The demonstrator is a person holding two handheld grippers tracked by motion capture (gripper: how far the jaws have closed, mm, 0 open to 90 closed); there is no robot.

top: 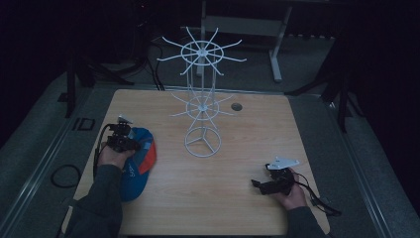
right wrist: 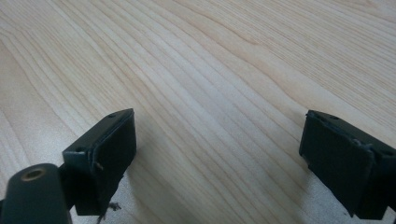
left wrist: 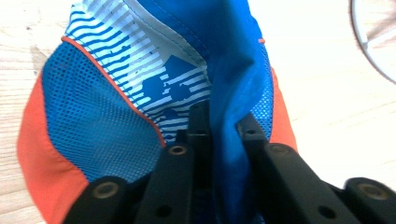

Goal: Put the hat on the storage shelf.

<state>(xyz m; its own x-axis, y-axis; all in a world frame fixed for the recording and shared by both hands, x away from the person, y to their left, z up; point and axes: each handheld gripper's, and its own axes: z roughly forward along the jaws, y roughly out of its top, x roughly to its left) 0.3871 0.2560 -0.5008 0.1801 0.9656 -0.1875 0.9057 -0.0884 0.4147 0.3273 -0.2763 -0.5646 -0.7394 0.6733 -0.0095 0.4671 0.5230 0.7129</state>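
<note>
Fold of blue cap (left wrist: 233, 93) pinched in left gripper (left wrist: 224, 123), close-up.

The cap (top: 138, 163) is lying on the table (top: 237, 148) near its left edge, left of the wire rack (top: 202, 99), which is standing on the table toward its far side. The hole (top: 236, 106) is sitting right of the rack.

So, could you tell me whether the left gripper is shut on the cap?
Yes, shut on it. The left gripper has a fold of the blue cap pinched between its close-set jaws, on the table.
</note>
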